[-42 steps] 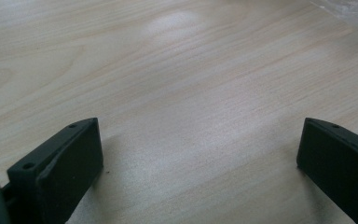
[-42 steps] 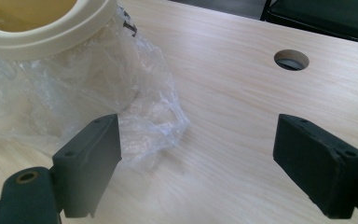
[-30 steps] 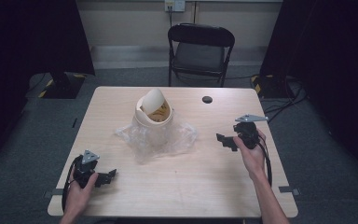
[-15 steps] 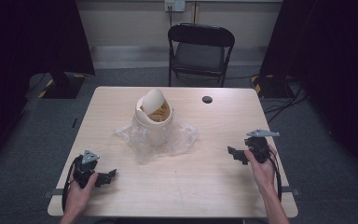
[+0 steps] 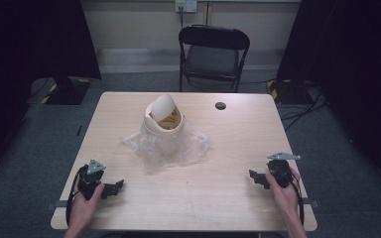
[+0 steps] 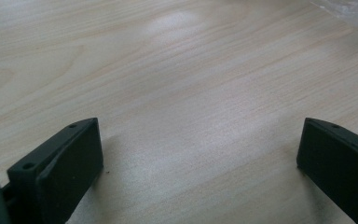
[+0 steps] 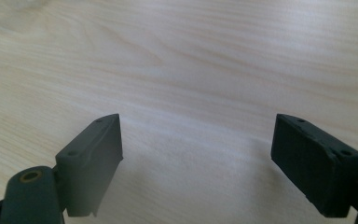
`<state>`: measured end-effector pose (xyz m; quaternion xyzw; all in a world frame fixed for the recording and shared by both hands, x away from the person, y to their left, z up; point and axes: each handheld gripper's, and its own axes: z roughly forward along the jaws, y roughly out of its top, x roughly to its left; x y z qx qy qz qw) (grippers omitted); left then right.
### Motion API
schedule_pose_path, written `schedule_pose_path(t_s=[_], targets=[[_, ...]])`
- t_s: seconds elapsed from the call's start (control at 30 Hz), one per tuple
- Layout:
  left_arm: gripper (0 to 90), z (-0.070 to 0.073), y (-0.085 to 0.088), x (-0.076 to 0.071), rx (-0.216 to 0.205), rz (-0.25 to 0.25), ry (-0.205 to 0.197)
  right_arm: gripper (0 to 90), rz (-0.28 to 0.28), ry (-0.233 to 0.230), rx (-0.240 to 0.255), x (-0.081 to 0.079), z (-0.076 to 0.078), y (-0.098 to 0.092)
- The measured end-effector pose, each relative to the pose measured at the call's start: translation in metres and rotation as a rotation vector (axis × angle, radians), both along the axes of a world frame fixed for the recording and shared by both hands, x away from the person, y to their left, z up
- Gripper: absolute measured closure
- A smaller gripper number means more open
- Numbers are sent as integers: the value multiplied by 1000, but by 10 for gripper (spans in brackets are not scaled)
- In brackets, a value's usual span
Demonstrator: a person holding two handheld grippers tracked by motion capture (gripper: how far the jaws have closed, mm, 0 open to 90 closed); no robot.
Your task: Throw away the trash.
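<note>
A cream swing-lid bin [image 5: 163, 123] stands at the middle back of the wooden table [image 5: 228, 139], on a crumpled clear plastic sheet [image 5: 188, 147]; yellowish bits show in its mouth. My left gripper [image 5: 118, 186] rests near the front left edge, jaws wide apart over bare wood. In the left gripper view the left gripper [image 6: 198, 163] holds nothing. My right gripper [image 5: 253, 177] sits low by the front right corner, pointing left. The right gripper [image 7: 196, 154] is open in its own view, with only table between the jaws.
A small black disc [image 5: 221, 105] lies at the back right of the table. A black folding chair [image 5: 213, 49] stands behind the far edge. Cables [image 5: 302, 106] run on the grey floor at right.
My right hand has come down and toward the front right corner, settling near the table surface. The left hand has stayed still. Both jaws look unchanged.
</note>
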<state>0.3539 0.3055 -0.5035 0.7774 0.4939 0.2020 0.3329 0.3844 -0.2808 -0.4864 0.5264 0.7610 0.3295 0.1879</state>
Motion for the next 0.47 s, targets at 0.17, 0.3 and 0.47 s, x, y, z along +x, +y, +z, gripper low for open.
schedule_pose_path(t_s=[0.17,0.3,0.47], targets=[[0,0,0,0,1,0,1,153,-27,-27,-40,-5,-8,-3],[0,0,0,0,-1,1,0,132,-37,-74,-51,-6,-13,-2],[0,0,0,0,-1,1,0,131,-36,-73,-51,-6,-13,-2]])
